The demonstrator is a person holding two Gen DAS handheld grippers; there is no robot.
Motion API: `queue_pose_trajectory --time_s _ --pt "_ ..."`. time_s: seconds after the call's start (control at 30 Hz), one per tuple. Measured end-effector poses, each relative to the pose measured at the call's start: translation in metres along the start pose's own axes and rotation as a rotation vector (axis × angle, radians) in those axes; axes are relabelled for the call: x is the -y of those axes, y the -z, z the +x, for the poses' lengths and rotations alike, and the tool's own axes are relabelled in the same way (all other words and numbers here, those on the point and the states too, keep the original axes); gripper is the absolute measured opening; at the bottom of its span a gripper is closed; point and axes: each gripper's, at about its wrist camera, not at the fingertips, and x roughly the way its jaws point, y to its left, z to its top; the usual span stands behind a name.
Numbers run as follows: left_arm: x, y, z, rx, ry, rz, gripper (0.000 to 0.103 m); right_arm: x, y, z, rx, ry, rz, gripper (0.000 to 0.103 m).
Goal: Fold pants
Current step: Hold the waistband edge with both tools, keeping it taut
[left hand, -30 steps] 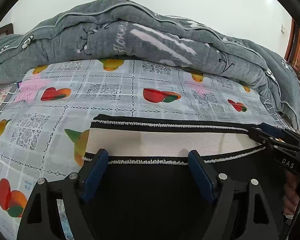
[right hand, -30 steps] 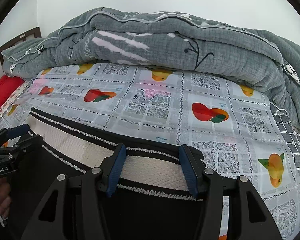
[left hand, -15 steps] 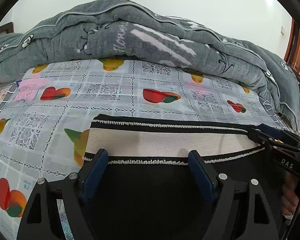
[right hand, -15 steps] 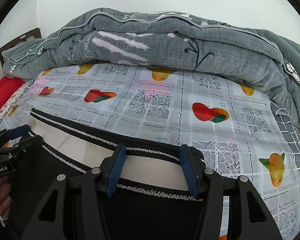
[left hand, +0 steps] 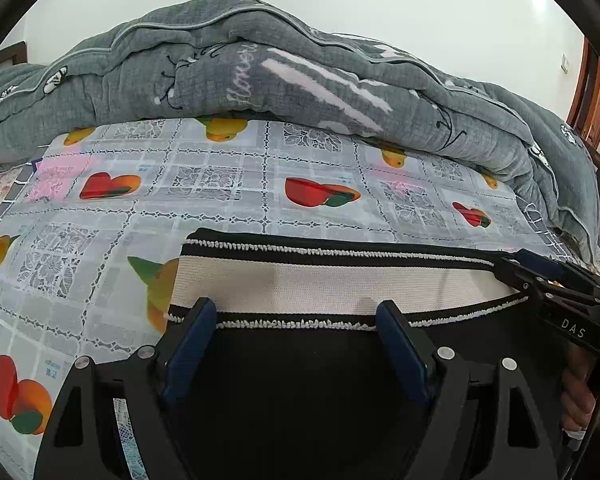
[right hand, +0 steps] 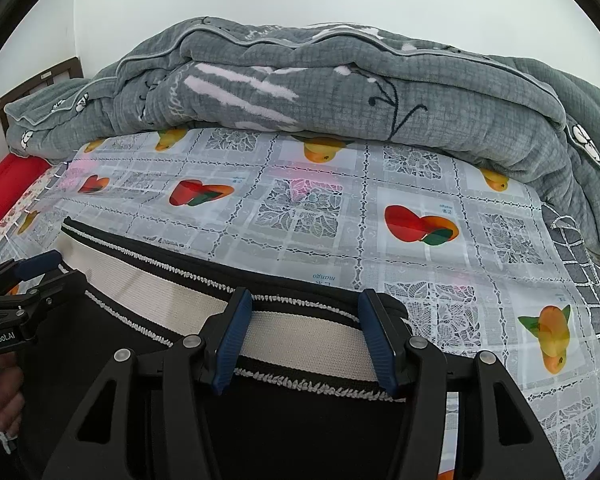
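Left wrist: black pants (left hand: 300, 392), cream waistband (left hand: 320, 284).

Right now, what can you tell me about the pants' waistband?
The waistband is a wide cream band that looks knitted, edged above and below by black strips with white looped stitching, atop black pants. It lies flat across the fruit-print cover, stretched sideways. The left tongs and right tongs sit open at its two ends; whether they touch it is unclear.

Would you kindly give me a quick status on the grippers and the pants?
Left gripper and right gripper open, at the waistband. Pants flat on the fruit-print cloth. Grey quilt heaped behind, apart.
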Motion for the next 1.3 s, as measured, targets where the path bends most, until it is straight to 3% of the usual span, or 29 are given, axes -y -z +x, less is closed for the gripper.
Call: queue_pose_trajectory --time_s 1.3 --pt "-0.0021 0.0002 -0.0006 0.001 0.01 -0.003 0.081 0.0001 0.0005 0.0 0.003 -0.008 0.009 0.055"
